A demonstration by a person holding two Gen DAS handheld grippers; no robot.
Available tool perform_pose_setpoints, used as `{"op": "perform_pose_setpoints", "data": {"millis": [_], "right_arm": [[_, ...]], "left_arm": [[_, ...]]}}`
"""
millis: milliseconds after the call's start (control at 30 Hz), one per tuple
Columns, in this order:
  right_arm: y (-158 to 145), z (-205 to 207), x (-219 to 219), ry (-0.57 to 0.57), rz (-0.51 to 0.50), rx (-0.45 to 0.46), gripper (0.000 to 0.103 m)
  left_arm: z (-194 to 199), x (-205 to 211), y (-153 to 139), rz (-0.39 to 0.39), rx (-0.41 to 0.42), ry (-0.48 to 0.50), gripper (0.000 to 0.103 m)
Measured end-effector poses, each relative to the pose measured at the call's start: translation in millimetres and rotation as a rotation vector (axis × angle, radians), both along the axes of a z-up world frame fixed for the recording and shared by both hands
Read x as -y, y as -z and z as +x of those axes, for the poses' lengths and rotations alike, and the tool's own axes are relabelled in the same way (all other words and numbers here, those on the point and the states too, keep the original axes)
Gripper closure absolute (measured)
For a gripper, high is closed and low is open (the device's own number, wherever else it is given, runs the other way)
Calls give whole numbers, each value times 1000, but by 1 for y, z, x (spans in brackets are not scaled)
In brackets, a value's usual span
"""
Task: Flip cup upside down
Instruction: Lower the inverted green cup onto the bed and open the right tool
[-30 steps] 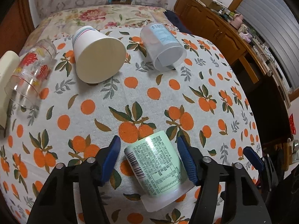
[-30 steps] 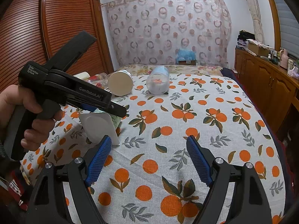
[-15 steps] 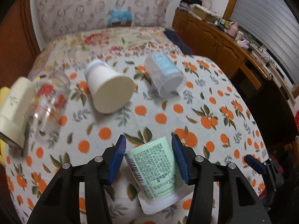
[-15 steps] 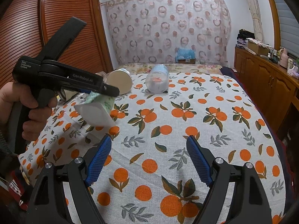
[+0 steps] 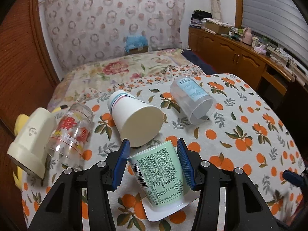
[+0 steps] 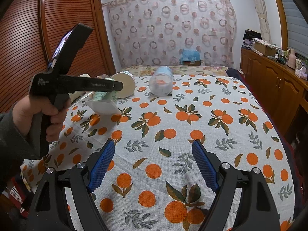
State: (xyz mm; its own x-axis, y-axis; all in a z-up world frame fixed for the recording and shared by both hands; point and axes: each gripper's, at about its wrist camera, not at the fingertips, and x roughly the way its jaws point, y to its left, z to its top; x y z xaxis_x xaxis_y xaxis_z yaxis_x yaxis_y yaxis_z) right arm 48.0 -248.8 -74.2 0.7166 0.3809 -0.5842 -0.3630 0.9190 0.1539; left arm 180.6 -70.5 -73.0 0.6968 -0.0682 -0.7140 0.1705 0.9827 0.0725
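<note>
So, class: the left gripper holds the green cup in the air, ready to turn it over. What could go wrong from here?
1. The left gripper pinches the green cup with only its blue pads on the smooth, tapered sides; the cup might slip as the wrist rolls.
2. The paper cup and the glass jar lie on their sides close ahead; a wide swing could knock them rolling.
3. The tablecloth looks soft, so the cup may tip when set down.

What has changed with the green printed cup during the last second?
The left gripper closed on the pale green printed plastic cup and lifted it off the orange-patterned cloth, tilting upward. The right gripper stayed open and idle; the white paper cup and clear plastic cup stayed lying.
</note>
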Motion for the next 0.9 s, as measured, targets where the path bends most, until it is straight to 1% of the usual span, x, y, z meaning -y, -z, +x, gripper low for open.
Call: {"op": "perform_pose_setpoints", "data": {"millis": [167, 333, 467, 667, 900], "right_arm": [[0, 0, 0, 2, 2, -1, 19], [0, 0, 1, 0, 1, -1, 19], [-1, 0, 1, 0, 2, -1, 19], [0, 0, 2, 3, 3, -3, 19], [0, 0, 1, 13, 5, -10, 19]], "left_arm": [[-10, 6, 3, 48, 33, 16, 55], [-23, 6, 2, 52, 41, 26, 55], [-40, 8, 0, 74, 61, 36, 55], [-59, 8, -3, 66, 73, 52, 59], [-67, 6, -1, 36, 67, 49, 59]]}}
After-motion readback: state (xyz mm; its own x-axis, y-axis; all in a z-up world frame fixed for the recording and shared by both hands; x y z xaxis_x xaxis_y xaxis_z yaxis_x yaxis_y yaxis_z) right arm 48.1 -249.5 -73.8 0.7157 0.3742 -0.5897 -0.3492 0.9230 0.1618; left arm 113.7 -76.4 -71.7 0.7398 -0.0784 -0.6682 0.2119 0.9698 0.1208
